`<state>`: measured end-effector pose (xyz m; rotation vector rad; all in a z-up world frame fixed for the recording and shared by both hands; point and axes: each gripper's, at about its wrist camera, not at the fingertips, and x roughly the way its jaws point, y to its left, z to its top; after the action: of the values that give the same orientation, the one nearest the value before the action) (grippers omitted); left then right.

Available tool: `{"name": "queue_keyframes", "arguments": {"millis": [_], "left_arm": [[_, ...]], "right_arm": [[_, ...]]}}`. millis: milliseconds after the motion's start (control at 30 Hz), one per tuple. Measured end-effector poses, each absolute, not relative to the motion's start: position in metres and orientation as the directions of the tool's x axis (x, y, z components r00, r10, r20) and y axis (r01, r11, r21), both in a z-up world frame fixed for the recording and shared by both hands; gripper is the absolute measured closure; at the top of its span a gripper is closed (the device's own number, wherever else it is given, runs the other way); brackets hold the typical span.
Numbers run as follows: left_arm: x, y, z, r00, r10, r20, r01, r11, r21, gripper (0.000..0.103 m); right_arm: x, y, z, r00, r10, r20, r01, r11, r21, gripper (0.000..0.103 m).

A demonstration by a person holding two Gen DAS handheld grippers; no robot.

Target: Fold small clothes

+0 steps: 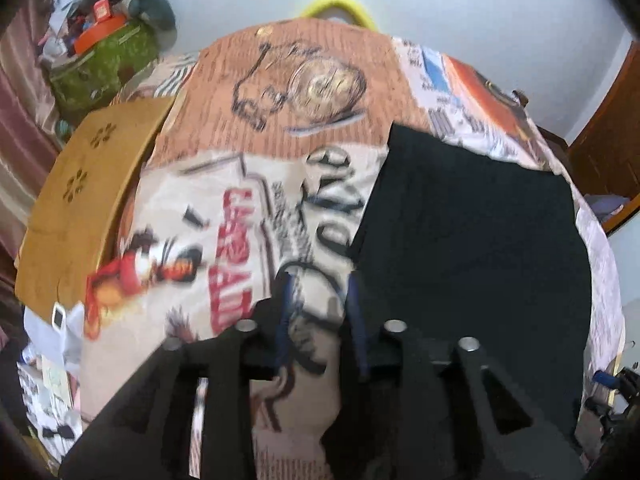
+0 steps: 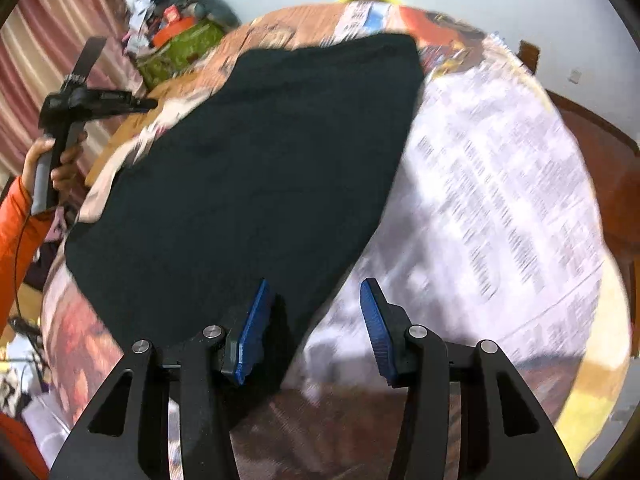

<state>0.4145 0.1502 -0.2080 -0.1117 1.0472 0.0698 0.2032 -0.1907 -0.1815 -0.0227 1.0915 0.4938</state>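
Note:
A black garment (image 1: 472, 232) lies flat on a bed covered with a newspaper-print sheet (image 1: 280, 92). In the left wrist view my left gripper (image 1: 320, 308) hovers at the garment's left edge. It is open, and only the printed sheet shows between its blue pads. In the right wrist view the same black garment (image 2: 260, 160) spreads ahead and to the left. My right gripper (image 2: 316, 320) is open above the garment's near right corner, its left pad (image 2: 254, 328) over the cloth and its right pad over the sheet (image 2: 500, 200). A hand (image 2: 40, 160) with an orange sleeve holds the left gripper's handle at far left.
A wooden board with flower cut-outs (image 1: 80, 184) lies on the bed's left side. Behind it sits a green bag piled with clutter (image 1: 104, 60). A yellow object (image 1: 340, 4) peeks over the bed's far edge. Wooden furniture (image 2: 608, 168) stands at right, striped curtains (image 2: 60, 20) at left.

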Motion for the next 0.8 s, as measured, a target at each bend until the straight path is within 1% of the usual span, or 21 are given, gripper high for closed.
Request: {"name": "queue_keyframes", "arguments": {"millis": [67,133,200,233,433,467,533,567,600,633,667,700,800], "left_arm": [[0.429,0.141,-0.204,0.514,-0.002,-0.858,-0.087,0.995,-0.055,0.062],[0.445,0.130,-0.201,0.527,-0.003,-0.850,-0.061,0.997,-0.042,0.051],[0.460,0.119,-0.200,0.546,0.016,-0.837,-0.048,0.999,-0.012,0.049],[0.470,0.113,-0.202,0.553,0.031,-0.833,-0.049,0.999,0.004,0.046],[0.529,0.095,-0.225,0.540,0.015,-0.842,-0.056,0.998,-0.018,0.045],[0.538,0.094,-0.230,0.535,0.025,-0.844,-0.067,0.998,-0.013,0.045],[0.553,0.092,-0.242,0.528,0.092,-0.844,-0.103,0.994,0.044,0.045],[0.559,0.091,-0.247,0.522,0.098,-0.848,-0.104,0.993,0.050,0.046],[0.565,0.091,-0.254,0.508,0.072,-0.858,-0.082,0.996,0.035,0.058],[0.566,0.091,-0.257,0.500,0.052,-0.864,-0.066,0.998,0.022,0.079],[0.565,0.090,-0.260,0.495,0.030,-0.868,-0.049,0.999,0.007,0.087],[0.565,0.089,-0.261,0.497,0.013,-0.868,-0.032,0.999,-0.003,0.094],[0.555,0.087,-0.254,0.557,0.089,-0.826,-0.044,0.996,0.078,0.097]], "right_arm": [[0.220,-0.196,-0.173,0.402,0.366,-0.839,-0.377,0.901,0.213,0.059],[0.240,-0.200,-0.166,0.442,0.351,-0.826,-0.362,0.912,0.194,0.059],[0.261,-0.201,-0.162,0.475,0.337,-0.813,-0.351,0.920,0.176,0.059],[0.275,-0.201,-0.159,0.492,0.333,-0.804,-0.344,0.923,0.171,0.059],[0.347,-0.188,-0.156,0.554,0.333,-0.763,-0.326,0.930,0.169,0.059],[0.355,-0.187,-0.156,0.558,0.332,-0.761,-0.323,0.931,0.170,0.059],[0.382,-0.184,-0.162,0.554,0.330,-0.765,-0.308,0.934,0.180,0.059],[0.389,-0.184,-0.165,0.551,0.327,-0.768,-0.300,0.936,0.183,0.059],[0.398,-0.183,-0.169,0.546,0.326,-0.772,-0.290,0.938,0.191,0.061],[0.401,-0.183,-0.172,0.543,0.323,-0.775,-0.282,0.940,0.194,0.068],[0.411,-0.181,-0.177,0.536,0.316,-0.783,-0.272,0.943,0.194,0.074],[0.413,-0.180,-0.180,0.532,0.321,-0.784,-0.269,0.942,0.203,0.083],[0.419,-0.173,-0.186,0.522,0.324,-0.789,-0.286,0.938,0.197,0.095]]}}
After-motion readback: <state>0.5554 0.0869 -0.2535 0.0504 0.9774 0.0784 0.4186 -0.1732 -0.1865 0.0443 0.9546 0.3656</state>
